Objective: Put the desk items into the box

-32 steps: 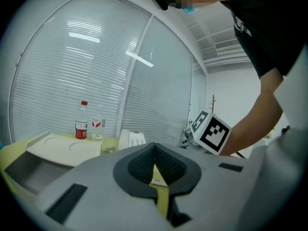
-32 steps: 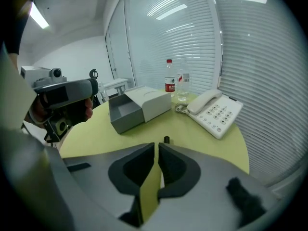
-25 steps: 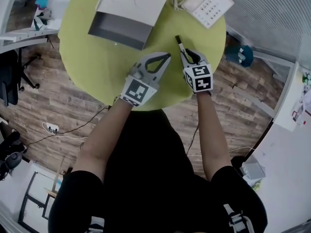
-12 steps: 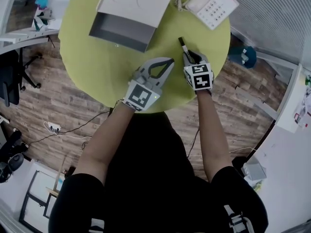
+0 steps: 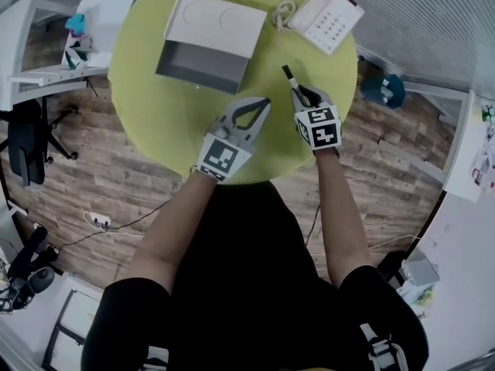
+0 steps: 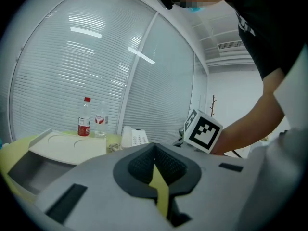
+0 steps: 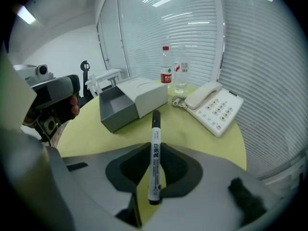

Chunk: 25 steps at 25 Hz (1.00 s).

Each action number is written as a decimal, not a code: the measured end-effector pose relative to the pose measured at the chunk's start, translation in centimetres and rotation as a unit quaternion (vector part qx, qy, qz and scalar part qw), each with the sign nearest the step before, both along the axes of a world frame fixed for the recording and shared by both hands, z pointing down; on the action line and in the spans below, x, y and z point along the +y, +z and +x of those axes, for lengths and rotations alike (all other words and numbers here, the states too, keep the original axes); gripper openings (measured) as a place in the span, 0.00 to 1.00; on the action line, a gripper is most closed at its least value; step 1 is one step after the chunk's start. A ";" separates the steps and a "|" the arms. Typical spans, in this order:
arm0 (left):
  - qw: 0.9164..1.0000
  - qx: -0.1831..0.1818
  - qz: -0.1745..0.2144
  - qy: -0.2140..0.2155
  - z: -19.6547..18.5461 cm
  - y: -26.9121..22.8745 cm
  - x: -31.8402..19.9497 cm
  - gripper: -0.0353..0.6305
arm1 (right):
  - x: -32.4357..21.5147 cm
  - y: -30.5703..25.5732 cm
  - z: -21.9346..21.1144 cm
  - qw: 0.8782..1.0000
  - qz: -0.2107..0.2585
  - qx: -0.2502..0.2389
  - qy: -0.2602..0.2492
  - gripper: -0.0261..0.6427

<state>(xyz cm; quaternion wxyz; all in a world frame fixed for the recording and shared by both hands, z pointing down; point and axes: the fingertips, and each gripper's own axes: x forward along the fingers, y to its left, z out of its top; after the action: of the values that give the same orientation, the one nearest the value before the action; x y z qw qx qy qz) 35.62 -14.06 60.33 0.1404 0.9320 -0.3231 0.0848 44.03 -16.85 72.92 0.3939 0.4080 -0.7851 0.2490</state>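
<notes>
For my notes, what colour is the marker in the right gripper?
The marker is white with a black cap; clearest in the right gripper view.

One box [image 5: 207, 41], one marker [image 5: 289, 76], one telephone [image 5: 329, 19], two bottles [image 7: 166, 71].

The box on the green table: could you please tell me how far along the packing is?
Done: nothing yet; the box looks empty. In hand: the right tool is shut on a marker; the left tool is shut, holding nothing. Left: the marker and the phone both need to go in.
</notes>
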 end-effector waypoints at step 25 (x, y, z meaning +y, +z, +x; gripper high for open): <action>0.999 0.001 0.023 -0.046 -12.1 -3.9 -6.9 0.06 | -5.3 -7.5 -15.5 0.997 0.036 -0.037 -0.064 0.14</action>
<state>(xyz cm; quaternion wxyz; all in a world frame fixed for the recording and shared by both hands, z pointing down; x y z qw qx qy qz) 23.50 -21.01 56.45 0.1235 0.9190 -0.3677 0.0700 28.57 -22.14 65.42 0.3646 0.3612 -0.8321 0.2102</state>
